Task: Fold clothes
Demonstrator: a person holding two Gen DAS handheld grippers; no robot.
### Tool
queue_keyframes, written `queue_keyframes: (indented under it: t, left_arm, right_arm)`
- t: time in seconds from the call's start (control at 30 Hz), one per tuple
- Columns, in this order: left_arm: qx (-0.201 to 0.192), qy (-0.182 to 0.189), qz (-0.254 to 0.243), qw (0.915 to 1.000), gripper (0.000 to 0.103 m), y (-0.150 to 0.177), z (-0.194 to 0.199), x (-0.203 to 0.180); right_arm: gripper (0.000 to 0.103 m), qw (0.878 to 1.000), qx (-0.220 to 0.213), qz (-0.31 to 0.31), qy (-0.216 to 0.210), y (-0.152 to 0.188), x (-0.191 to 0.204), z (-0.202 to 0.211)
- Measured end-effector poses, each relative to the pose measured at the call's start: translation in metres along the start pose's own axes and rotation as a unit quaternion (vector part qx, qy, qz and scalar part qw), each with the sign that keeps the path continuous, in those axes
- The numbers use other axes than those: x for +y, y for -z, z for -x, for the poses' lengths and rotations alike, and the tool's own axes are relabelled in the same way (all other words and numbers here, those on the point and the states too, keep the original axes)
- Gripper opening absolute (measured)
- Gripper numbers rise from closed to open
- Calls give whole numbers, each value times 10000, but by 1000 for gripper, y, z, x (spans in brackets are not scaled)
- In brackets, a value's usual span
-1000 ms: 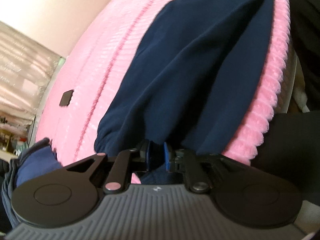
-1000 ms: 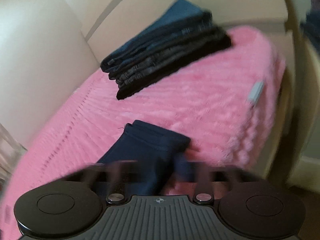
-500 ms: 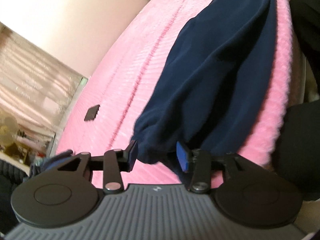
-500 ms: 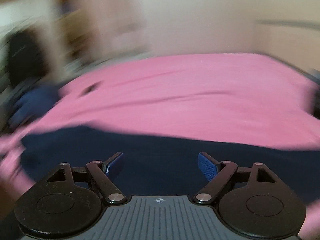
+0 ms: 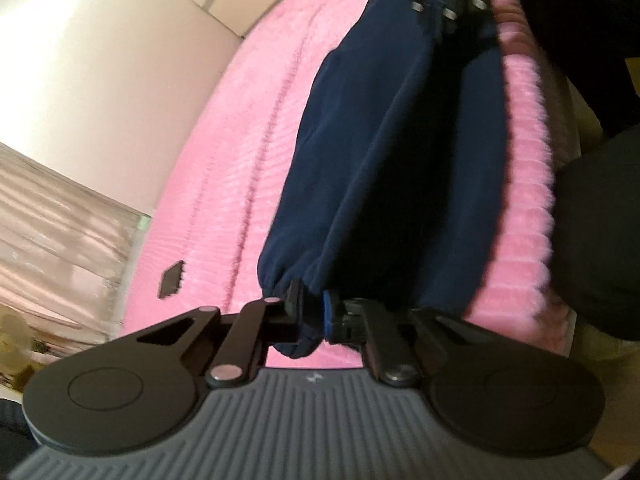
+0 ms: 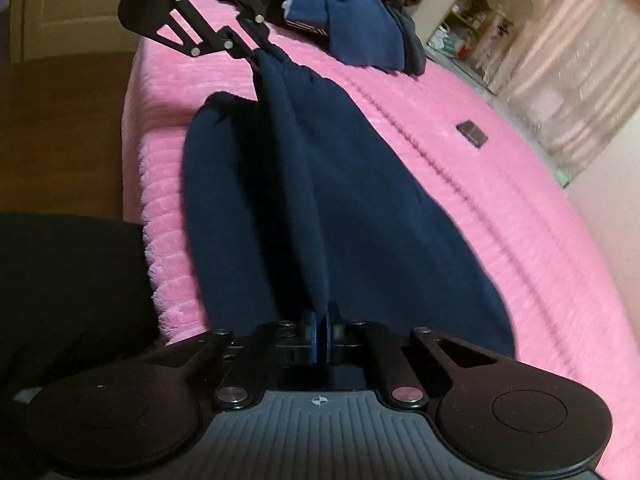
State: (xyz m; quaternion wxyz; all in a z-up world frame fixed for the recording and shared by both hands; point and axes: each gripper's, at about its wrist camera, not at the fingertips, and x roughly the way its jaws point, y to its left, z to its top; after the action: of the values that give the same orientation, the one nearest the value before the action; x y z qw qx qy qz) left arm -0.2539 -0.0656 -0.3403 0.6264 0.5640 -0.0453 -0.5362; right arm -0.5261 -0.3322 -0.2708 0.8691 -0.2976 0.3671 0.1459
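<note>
The pants [image 6: 332, 184] are lying long-ways on the pink bed [image 6: 500, 216], close to its edge, w/ one side hanging a bit over it; each end is being held up so the cloth is pulled straight between the two tongs. The left tongs [image 5: 312, 312] are pinching the gathered cuff end, squeezed tight on it; the right tongs [image 6: 319, 338] are squeezed tight on the other end, the cloth bunching into a ridge where they are biting. Holding both ends like this is prob. so one end can be carried over to meet the other. A small dark tag [image 6: 473, 133] is sitting on the bed right of the pants; a pile of other clothes [image 6: 360, 28] is waiting at the far end.
</note>
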Motion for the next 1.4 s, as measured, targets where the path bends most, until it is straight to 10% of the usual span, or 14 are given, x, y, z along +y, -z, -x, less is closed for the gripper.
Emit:
queue_keyframes:
  t: [0.43, 0.47, 0.57, 0.73, 1.03, 1.23, 1.4]
  left_arm:
    - [176, 149, -6, 9997, 13, 21, -10, -40]
    - [208, 177, 112, 9996, 13, 22, -6, -38]
    - [428, 226, 542, 9974, 13, 27, 6, -30]
    - [454, 15, 1670, 9849, 13, 23, 28, -8]
    - [-64, 483, 2437, 9686, 13, -41, -5, -1]
    - [534, 903, 2181, 9703, 13, -43, -21, -22]
    - [223, 736, 2375, 9683, 18, -74, -20, 4]
  right_arm:
    - [4, 9984, 468, 302, 4, 19, 20, -31]
    - [10, 9986, 492, 207, -4, 21, 20, -29]
    - [76, 9987, 426, -287, 38, 30, 10, -18]
    - [76, 9825, -39, -1860, 32, 47, -29, 10]
    - [76, 8891, -303, -4522, -638, 91, -85, -34]
    - [75, 8979, -59, -4300, -935, 102, -80, -24]
    - [75, 8779, -505, -4694, -798, 117, -116, 13]
